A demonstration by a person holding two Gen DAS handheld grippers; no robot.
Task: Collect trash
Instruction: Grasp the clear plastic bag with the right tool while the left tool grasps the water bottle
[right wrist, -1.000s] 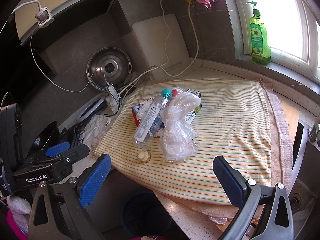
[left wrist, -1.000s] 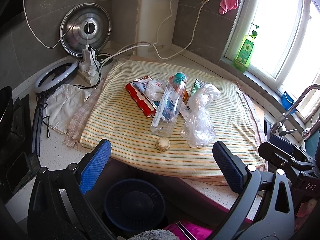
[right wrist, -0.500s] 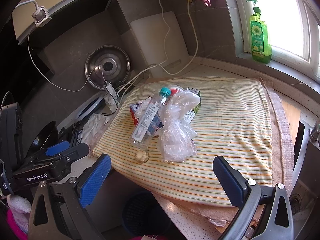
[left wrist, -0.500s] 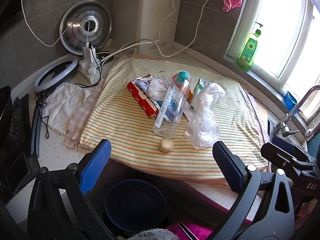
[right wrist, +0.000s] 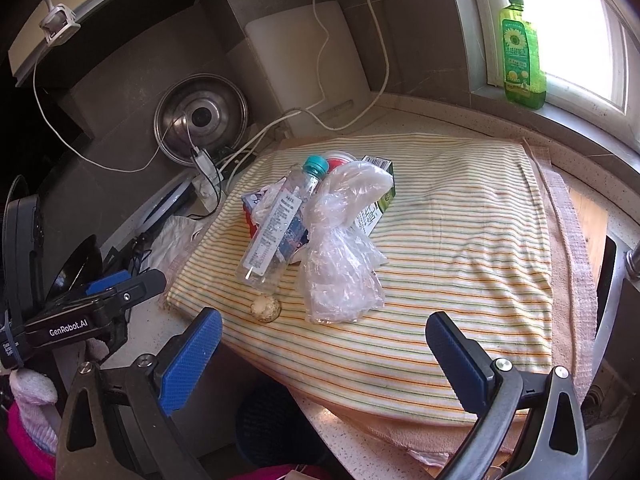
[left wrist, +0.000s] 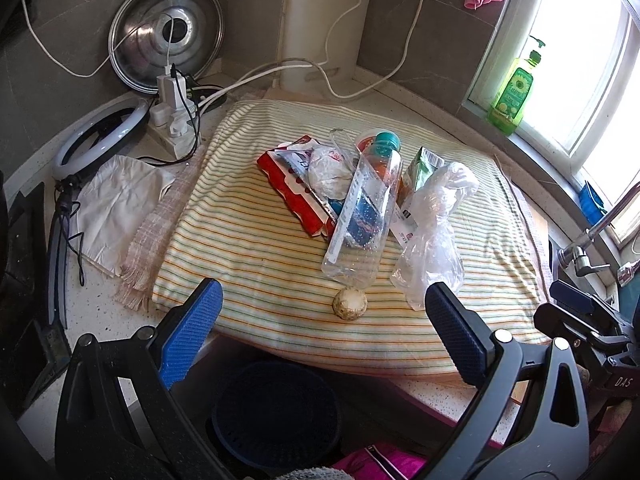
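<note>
Both grippers, left gripper [left wrist: 322, 324] and right gripper [right wrist: 320, 354], spread wide, empty. Trash pile on striped cloth [left wrist: 248, 264]: plastic bottle [left wrist: 362, 216], clear bag [right wrist: 340, 256]. Approach step; next, reach nearest piece, carry to bin [left wrist: 276, 412] below.

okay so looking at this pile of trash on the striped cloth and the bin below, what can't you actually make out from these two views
- Red cup: mostly behind the plastic bottle in both views; contents unknown.
- Green carton: lower part covered by the clear plastic bag; print too small to read.
- Red wrapper: in the right view almost all hidden by the bottle.
- Dark bin: rim cut by the left tool and frame edge; inside too dark.
</note>
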